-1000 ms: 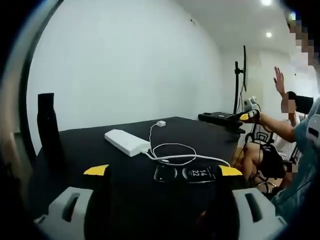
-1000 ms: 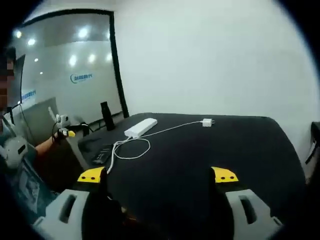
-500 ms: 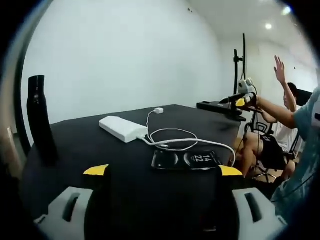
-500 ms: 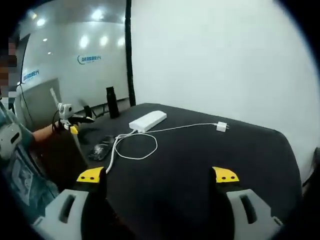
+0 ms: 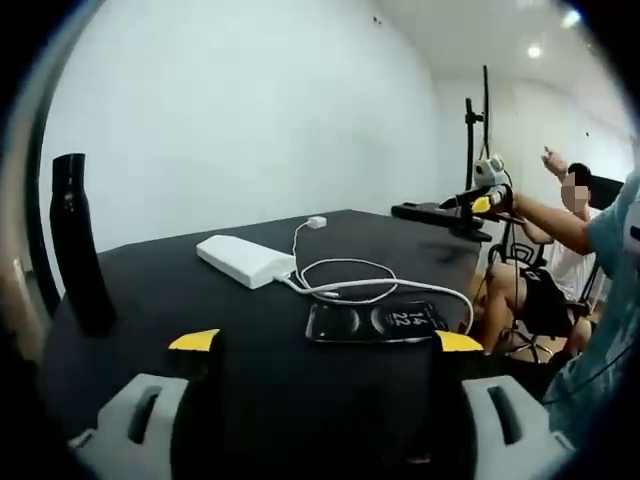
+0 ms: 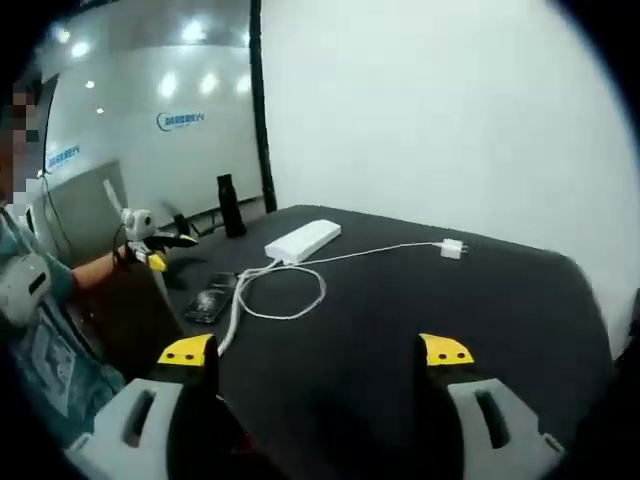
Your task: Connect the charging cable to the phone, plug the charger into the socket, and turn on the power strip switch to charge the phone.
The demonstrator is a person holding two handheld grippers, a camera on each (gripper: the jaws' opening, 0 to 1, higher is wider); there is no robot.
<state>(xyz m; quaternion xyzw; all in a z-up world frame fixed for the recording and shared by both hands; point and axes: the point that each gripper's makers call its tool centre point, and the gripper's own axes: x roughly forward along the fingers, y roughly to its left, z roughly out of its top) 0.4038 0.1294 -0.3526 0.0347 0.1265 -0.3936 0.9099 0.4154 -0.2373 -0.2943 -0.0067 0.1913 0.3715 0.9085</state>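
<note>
both grippers off the table, nothing held. left gripper: jaws wide apart, empty. right gripper: jaws wide apart, empty.

layout, left gripper view: phone lies flat, screen up and lit, near the table's front edge, just ahead of the left jaws. white cable loops loosely just beyond it, one run curving round the phone's right end. strip sits farther back, left of the loop; cable meets it at its near corner. charger lies loose at the far end of the cable, well apart from the strip, not in a socket. dark bottle stands upright at the far left.

cannot tell whether the cable tip is already in the phone; too small to read. the strip's switch is not readable either.

handling, judged:
- cable: light, limp, will drag and spring; pinch close behind the connector, not mid-run.
- phone: thin, smooth, likely to slide on the cloth; hold by its long edges while the plug goes in.
- charger: small, rigid, light; take by its flat sides, prongs forward.
- strip: light, may skate when pushed; brace it.
</note>
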